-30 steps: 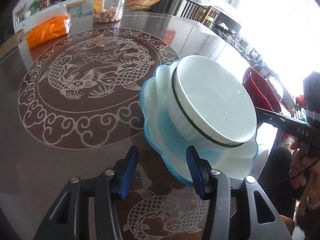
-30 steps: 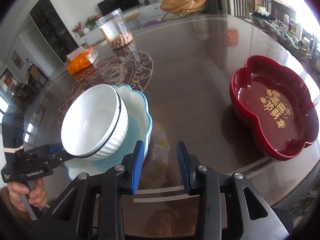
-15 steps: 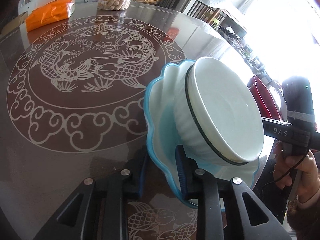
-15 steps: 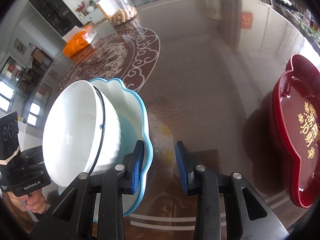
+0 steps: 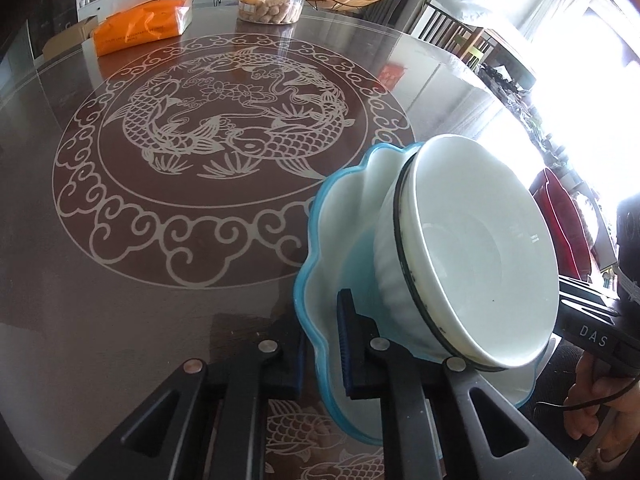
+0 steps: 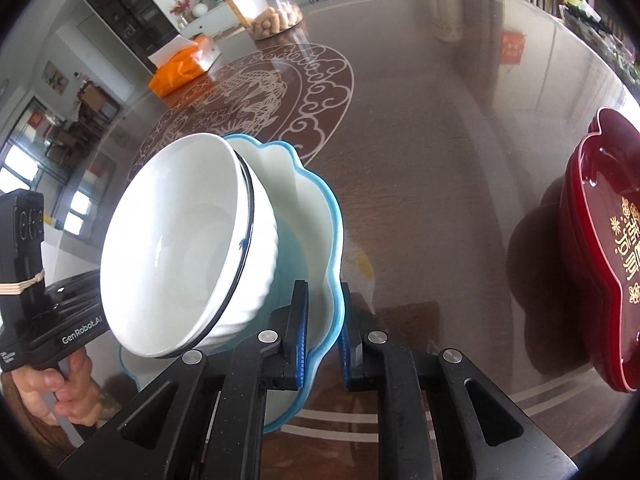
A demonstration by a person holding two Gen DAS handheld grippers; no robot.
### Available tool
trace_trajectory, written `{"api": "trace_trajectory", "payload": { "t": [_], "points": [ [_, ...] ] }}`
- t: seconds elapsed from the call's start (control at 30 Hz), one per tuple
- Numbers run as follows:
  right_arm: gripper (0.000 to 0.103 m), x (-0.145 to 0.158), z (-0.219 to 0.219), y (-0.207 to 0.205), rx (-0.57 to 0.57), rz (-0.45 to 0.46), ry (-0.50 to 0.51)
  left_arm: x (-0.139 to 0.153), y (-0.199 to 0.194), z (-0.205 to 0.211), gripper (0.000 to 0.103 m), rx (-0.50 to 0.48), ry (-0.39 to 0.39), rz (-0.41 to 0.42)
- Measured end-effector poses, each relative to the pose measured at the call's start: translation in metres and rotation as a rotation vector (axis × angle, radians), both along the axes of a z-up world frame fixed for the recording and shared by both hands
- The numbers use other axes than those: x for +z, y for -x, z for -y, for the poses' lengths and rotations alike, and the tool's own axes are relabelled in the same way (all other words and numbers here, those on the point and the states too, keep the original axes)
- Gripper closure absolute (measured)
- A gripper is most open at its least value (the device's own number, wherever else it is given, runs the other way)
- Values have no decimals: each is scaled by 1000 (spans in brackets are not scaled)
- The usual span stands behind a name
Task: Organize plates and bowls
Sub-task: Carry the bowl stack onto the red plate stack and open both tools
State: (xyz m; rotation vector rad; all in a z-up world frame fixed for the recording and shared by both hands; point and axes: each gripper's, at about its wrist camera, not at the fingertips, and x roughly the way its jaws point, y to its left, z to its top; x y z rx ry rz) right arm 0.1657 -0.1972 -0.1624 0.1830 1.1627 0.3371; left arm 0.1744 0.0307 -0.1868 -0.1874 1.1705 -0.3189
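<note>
Left wrist: left gripper [image 5: 322, 344] and right gripper [image 6: 323, 334] both clamp the rim of the plate [image 5: 344, 200], tilted above the table [image 5: 120, 280]. Bowl [image 5: 476, 248] sits loose in plate; glazed, rigid, breakable, probably slippery, so rim grips on opposite sides seem right.

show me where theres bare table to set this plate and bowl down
Bare patches: the brown stretch between the blue plate and the red tray, and the carved fish medallion short of the jar and orange pack. The near edge is crowded by both grippers clamping the plate under the bowl.
</note>
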Motion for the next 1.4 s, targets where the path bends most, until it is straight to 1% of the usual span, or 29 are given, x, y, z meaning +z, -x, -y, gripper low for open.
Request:
{"api": "trace_trajectory", "payload": {
  "t": [0.03, 0.13, 0.27, 0.43, 0.57, 0.7, 0.8, 0.93, 1.1, 1.23, 1.27, 1.3, 1.33, 1.4],
  "points": [
    [88, 2, 0, 1, -5, 1, 0, 1, 1, 1, 91, 0, 0, -7],
    [88, 9, 0, 3, -14, 7, 11, 11, 5, 8, 91, -8, -22, 22],
    [88, 20, 9, 8, -27, 33, -2, 25, 3, 20, 91, -22, -23, 37],
    [88, 38, 33, 14, -72, 62, -3, 50, -5, 52, 91, -66, -25, 60],
    [88, 61, 67, 20, -130, 95, 2, 75, -16, 95, 91, -120, -14, 93],
    [87, 88, 110, 27, -199, 140, 33, 99, -32, 151, 91, -193, 4, 129],
    [87, 102, 144, 30, -263, 163, 69, 107, -45, 196, 91, -253, 19, 138],
    [86, 104, 181, 29, -345, 166, 109, 102, -59, 250, 91, -316, 23, 132],
    [85, 86, 222, 28, -436, 140, 117, 79, -72, 301, 90, -378, -14, 106],
    [85, 61, 244, 30, -478, 101, 101, 56, -75, 323, 90, -404, -64, 80],
    [85, 55, 246, 31, -484, 89, 97, 52, -73, 327, 90, -409, -84, 91],
    [85, 50, 248, 32, -487, 83, 93, 53, -70, 328, 90, -413, -103, 125],
    [84, 48, 249, 34, -490, 90, 81, 53, -70, 329, 90, -412, -105, 129],
    [84, 47, 248, 33, -493, 102, 89, 52, -70, 329, 90, -412, -101, 126]
  ]
}}
